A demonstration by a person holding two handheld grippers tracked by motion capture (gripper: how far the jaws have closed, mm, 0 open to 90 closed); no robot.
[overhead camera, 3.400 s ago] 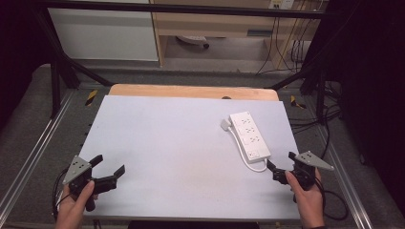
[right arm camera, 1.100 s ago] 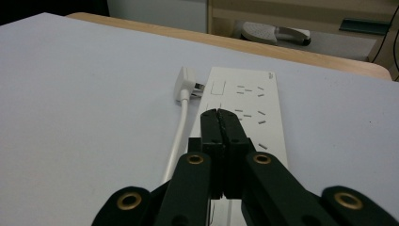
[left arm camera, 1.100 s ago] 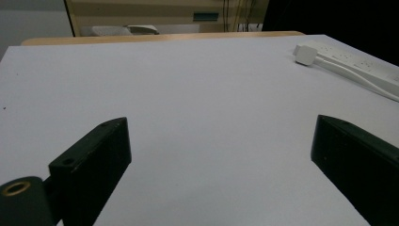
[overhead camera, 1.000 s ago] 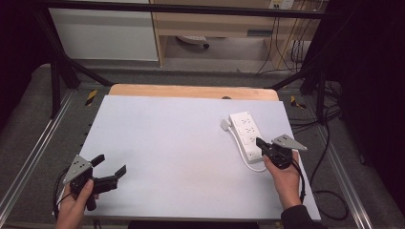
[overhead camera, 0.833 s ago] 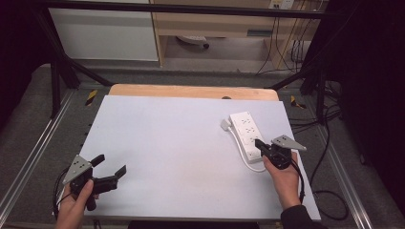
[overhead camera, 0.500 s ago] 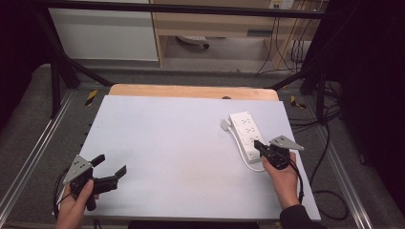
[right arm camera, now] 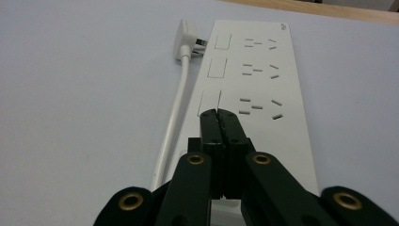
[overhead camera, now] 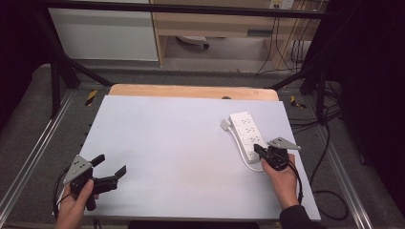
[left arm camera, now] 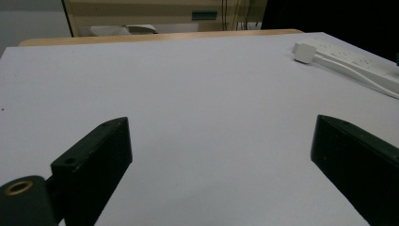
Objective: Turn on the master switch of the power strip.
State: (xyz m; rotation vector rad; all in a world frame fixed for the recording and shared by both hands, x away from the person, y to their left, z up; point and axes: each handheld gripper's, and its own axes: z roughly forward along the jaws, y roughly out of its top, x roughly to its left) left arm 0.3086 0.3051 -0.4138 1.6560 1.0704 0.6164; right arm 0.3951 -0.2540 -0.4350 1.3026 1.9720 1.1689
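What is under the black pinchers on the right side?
Under the shut right gripper lies the white power strip, near its closest switch and sockets. The strip rests on the table. The strip's part beneath the jaws is hidden.

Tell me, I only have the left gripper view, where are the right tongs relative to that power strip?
Observer: The right tongs sit over the near end of the white power strip, tips by its nearest rocker switch.
Operator: Are they open?
Observer: No, their jaws are pressed together with nothing between them.
Operator: Is the plug free?
Observer: Yes, the white plug lies on the table beside the strip's far end, its cable running back along the strip's side.
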